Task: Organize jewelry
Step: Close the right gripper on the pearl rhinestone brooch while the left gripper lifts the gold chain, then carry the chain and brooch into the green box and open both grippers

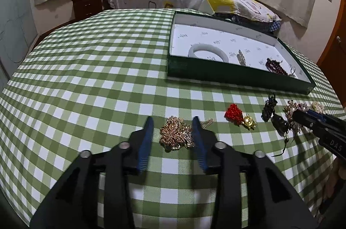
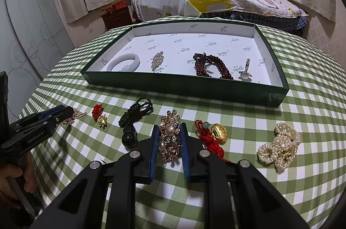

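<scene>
Between the blue pads of the right tongs [image 2: 169, 138], a pearl-and-rhinestone brooch [image 2: 169, 138] is lying flat on the checked cloth of the table [image 2: 302, 112], and the pads are sitting just beside its flanks; I cannot tell whether they are pressing it yet. At about nine o'clock along the same row, the left tongs [image 1: 173, 131] are hanging released around a crumpled gold chain [image 1: 175, 134], pads apart from the heap on both sides. Both pieces are waiting for pickup, so the step in hand looks like closing for the grasp, and the next move is probably calling for a firm squeeze, a lift and a carry toward twelve o'clock into the green tray [image 2: 186, 86]. The chain is looking slack and likely to spill through a loose grip; the brooch is looking rigid, knobbly and easier to pinch. Inside the tray's white printed lining a smooth pale bangle [image 2: 123, 63], a sparkly clip [image 2: 157, 61], dark red beads [image 2: 210, 65] and a small silver piece [image 2: 245, 70] are resting well apart. Around the brooch, a dark green cord with a round bead [image 2: 132, 120], a red knotted gold charm [image 2: 213, 133] and a bunched pearl strand [image 2: 280, 145] are waiting.
</scene>
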`<state>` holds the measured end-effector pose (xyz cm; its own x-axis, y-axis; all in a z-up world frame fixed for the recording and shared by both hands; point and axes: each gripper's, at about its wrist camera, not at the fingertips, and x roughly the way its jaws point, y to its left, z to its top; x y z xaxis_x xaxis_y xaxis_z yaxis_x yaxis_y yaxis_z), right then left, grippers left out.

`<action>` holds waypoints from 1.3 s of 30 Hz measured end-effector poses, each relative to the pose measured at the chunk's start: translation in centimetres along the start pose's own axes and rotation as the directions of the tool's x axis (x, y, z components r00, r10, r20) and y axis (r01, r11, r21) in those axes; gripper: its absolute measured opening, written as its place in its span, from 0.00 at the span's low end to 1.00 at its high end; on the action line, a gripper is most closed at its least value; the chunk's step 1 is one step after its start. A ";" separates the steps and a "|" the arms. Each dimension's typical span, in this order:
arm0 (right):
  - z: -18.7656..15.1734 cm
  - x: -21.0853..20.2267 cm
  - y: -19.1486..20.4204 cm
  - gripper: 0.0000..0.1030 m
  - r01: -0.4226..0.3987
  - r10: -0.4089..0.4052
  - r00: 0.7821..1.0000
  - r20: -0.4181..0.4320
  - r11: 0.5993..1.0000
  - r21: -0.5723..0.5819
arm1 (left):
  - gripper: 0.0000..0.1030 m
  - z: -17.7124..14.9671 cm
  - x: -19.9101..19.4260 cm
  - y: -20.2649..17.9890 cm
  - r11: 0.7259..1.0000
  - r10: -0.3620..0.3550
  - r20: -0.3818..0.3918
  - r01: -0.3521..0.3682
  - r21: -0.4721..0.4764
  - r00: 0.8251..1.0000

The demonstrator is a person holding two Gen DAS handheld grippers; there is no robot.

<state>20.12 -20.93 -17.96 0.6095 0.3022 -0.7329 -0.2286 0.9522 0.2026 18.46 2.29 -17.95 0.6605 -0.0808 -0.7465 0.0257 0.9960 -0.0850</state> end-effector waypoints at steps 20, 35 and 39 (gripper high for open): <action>0.0 -0.8 0.2 0.19 -0.002 0.002 1.000 0.021 1.000 0.001 | 0.14 -0.3 -1.8 -1.5 0.997 -0.019 0.063 0.014 0.080 0.998; 1.2 -3.5 0.4 0.19 -0.002 0.002 0.996 0.093 1.000 0.004 | 0.14 2.0 -4.5 -2.0 0.997 -0.024 0.142 0.013 0.077 0.990; 1.9 -4.6 0.3 0.19 -0.001 0.001 0.992 0.125 1.000 0.004 | 0.14 3.2 -5.7 -2.2 0.997 -0.045 0.176 0.033 0.071 0.983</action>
<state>18.70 -21.95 -13.22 0.6991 0.3062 -0.6461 -0.2262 0.9520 0.2065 17.05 0.63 -11.35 0.7807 -0.1180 -0.6137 0.1007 0.9929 -0.0628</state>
